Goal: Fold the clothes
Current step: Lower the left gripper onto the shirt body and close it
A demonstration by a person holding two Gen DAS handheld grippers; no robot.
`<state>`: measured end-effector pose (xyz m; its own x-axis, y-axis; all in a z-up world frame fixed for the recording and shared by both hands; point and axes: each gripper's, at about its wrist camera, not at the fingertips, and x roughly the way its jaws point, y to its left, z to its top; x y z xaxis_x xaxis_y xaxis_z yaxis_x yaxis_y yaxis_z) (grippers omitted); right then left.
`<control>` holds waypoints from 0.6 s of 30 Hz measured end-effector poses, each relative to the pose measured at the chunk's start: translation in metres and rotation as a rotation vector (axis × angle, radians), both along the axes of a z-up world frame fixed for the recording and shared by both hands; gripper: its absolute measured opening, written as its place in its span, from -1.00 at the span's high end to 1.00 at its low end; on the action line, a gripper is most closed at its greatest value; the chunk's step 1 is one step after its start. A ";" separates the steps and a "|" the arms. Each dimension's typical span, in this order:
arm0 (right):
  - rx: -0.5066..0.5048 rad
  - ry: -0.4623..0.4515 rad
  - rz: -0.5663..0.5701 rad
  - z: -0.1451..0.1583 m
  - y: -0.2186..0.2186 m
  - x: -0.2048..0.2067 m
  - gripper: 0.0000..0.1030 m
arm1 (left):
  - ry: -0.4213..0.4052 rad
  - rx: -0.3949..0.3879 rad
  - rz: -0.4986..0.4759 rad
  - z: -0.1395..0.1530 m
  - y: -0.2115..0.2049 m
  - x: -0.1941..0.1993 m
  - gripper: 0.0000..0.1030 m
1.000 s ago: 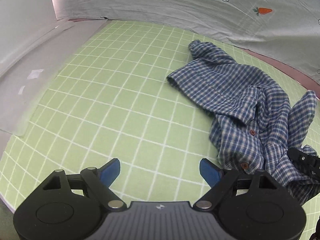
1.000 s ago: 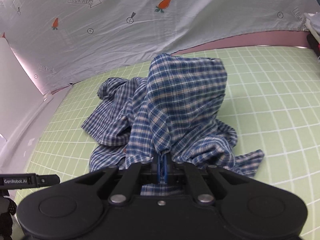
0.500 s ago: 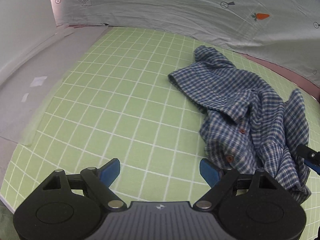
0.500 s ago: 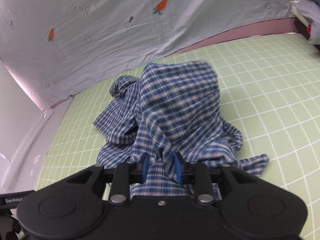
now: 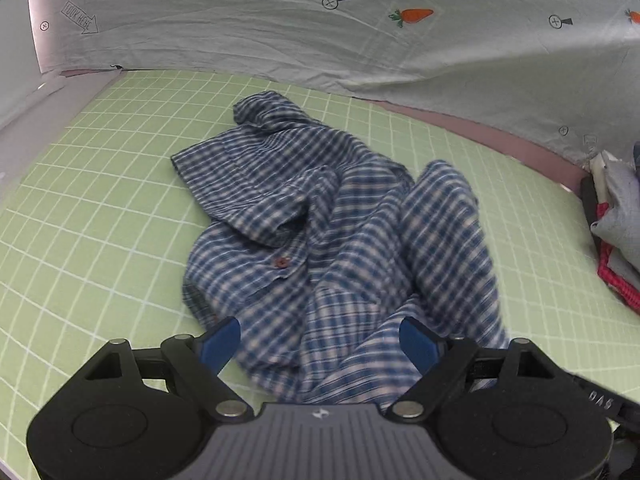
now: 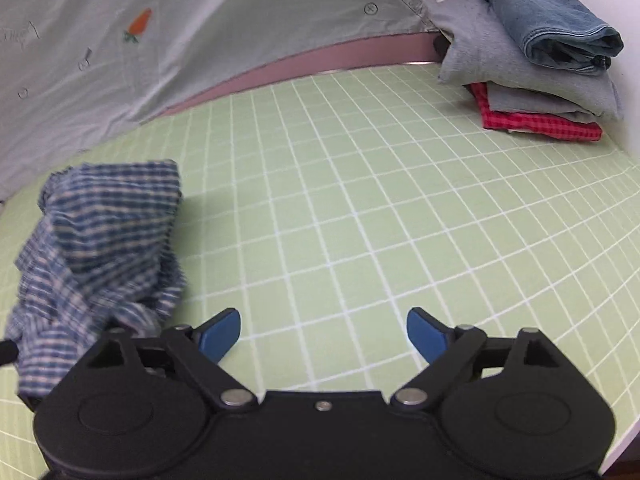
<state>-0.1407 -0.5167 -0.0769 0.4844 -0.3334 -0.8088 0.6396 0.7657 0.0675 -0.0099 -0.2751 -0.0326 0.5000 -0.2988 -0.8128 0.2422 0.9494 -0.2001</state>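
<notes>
A crumpled blue-and-white plaid shirt lies in a heap on the green grid mat. My left gripper is open, right at the shirt's near edge, with cloth lying between and below its blue fingertips. In the right wrist view the shirt is at the left, blurred. My right gripper is open and empty over the bare mat, to the right of the shirt.
A stack of folded clothes, jeans on top, grey and red pieces below, sits at the mat's far right; it also shows in the left wrist view. A pale sheet with carrot prints hangs behind. A white wall borders the left.
My right gripper opened, let go of the shirt and swung right over bare mat. The shirt dropped into a heap. My left gripper moved right, up to the shirt.
</notes>
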 end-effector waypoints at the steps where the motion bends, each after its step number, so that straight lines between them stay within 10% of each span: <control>1: 0.003 0.017 0.001 -0.004 -0.008 -0.002 -0.89 | 0.001 -0.016 0.007 0.001 -0.007 0.000 -0.69; 11: 0.009 0.091 0.026 -0.023 -0.067 -0.003 -0.89 | 0.029 0.014 0.009 -0.012 -0.067 0.009 -0.68; 18: 0.037 0.103 0.006 -0.029 -0.080 0.005 -0.90 | 0.032 0.034 -0.035 -0.016 -0.069 0.017 -0.14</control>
